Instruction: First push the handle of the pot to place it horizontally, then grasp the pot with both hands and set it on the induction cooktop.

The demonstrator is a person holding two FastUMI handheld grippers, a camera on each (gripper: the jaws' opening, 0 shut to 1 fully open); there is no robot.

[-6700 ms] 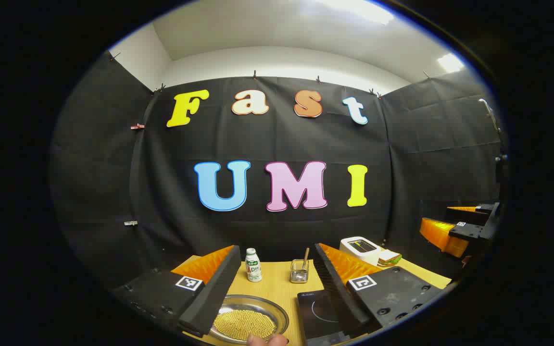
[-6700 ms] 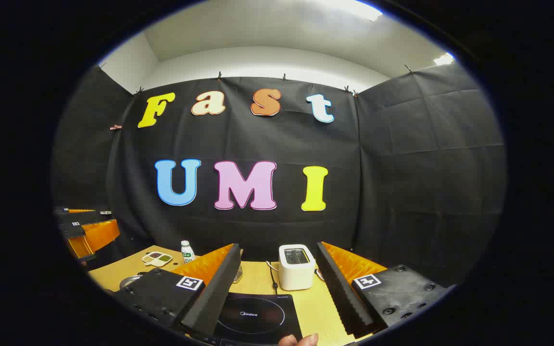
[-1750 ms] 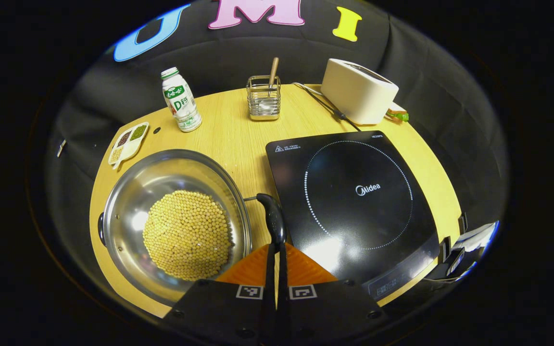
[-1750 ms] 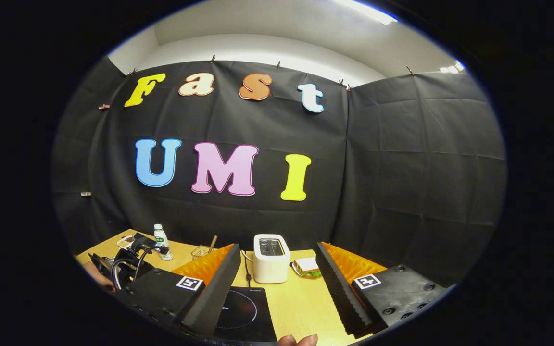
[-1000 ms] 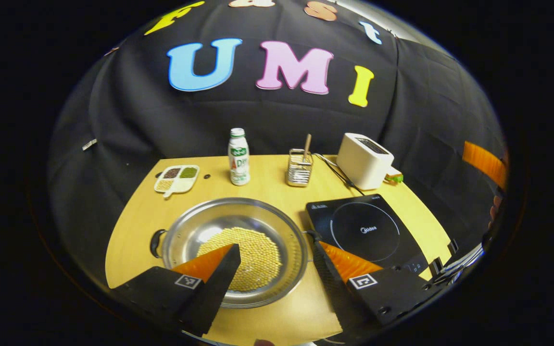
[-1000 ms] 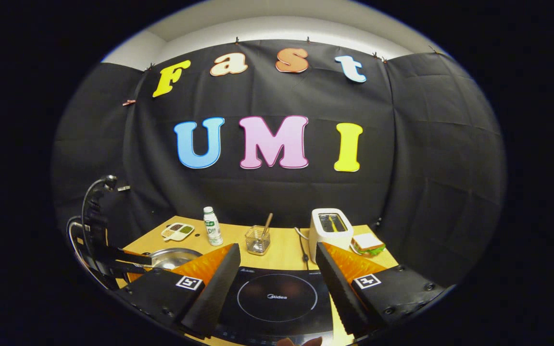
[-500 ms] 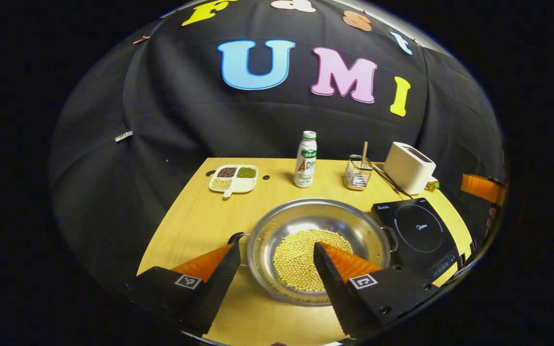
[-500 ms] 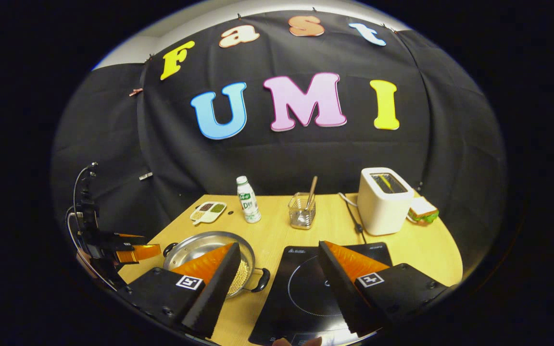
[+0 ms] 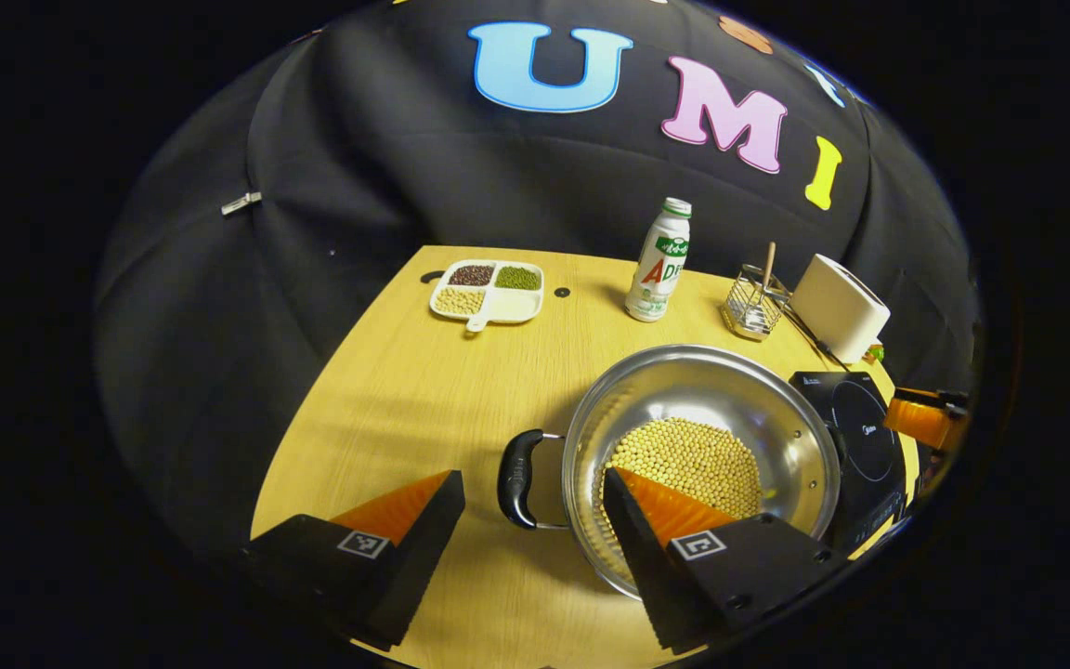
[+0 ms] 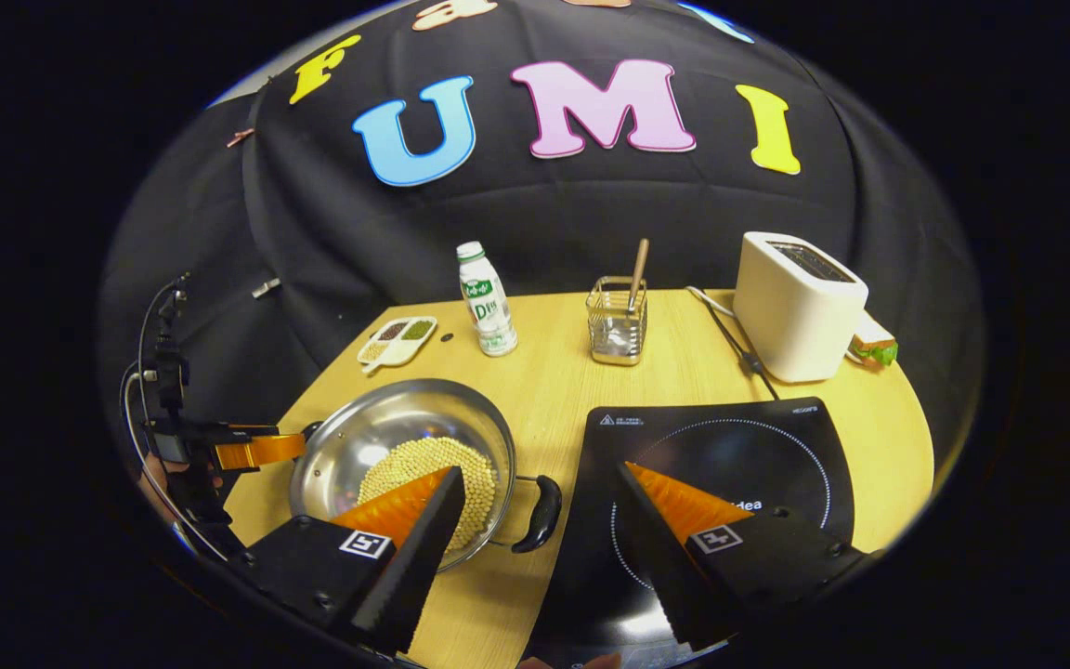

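Left gripper view: I read my left tool (image 9: 533, 488) spread apart, straddling the pot's (image 9: 698, 460) near handle (image 9: 516, 478) on the tabletop (image 9: 405, 390). Right gripper view: right tool (image 10: 535, 483) apart over the pot's other handle (image 10: 542, 513), beside the induction cooktop (image 10: 730, 446).

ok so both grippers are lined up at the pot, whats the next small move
Probably lower both and close. The left gripper is open around the pot's left handle; the right gripper is open around the right handle. Neither is gripped yet, and the cooktop sits just beside it.
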